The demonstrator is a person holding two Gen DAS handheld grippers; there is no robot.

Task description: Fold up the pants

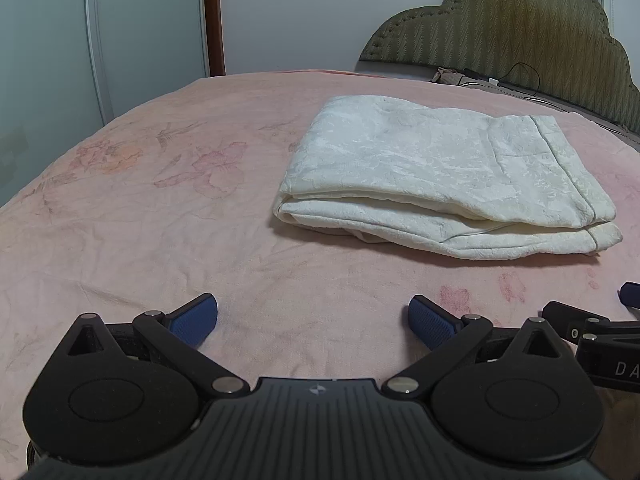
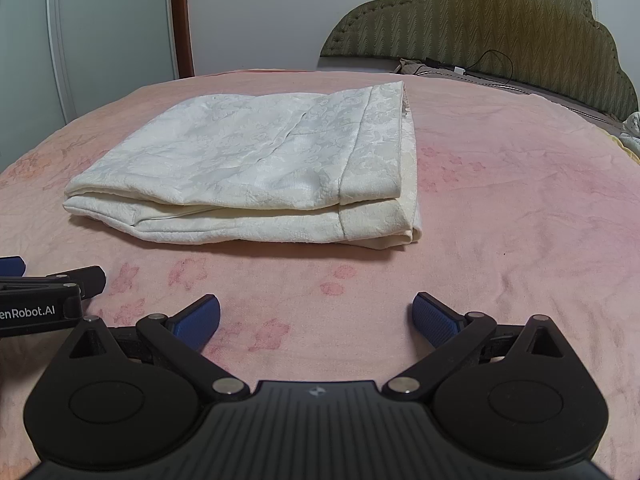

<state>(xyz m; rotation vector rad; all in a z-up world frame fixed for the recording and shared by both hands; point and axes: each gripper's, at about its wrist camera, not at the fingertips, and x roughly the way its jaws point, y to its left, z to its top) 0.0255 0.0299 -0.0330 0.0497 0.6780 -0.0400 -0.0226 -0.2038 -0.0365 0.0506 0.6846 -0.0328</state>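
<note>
Pants (image 1: 444,176) lie folded in a thick cream stack on the bed, well ahead of both grippers and touched by neither. Left gripper (image 1: 313,322) hangs low over the pink floral sheet (image 1: 160,216) with its blue pads (image 1: 194,320) spread wide and nothing between them. Right gripper (image 2: 316,320) sits just beside it, its pads (image 2: 434,322) likewise wide apart and holding nothing; each one's tip shows at the edge of the other's view. From the left wrist the pants lie ahead and to the right; from the right wrist, ahead and to the left (image 2: 256,168). Beyond them stands a padded olive headboard (image 1: 520,28), with a black cable (image 1: 520,76) at its foot, and a white wardrobe (image 1: 100,32) on the left.
</note>
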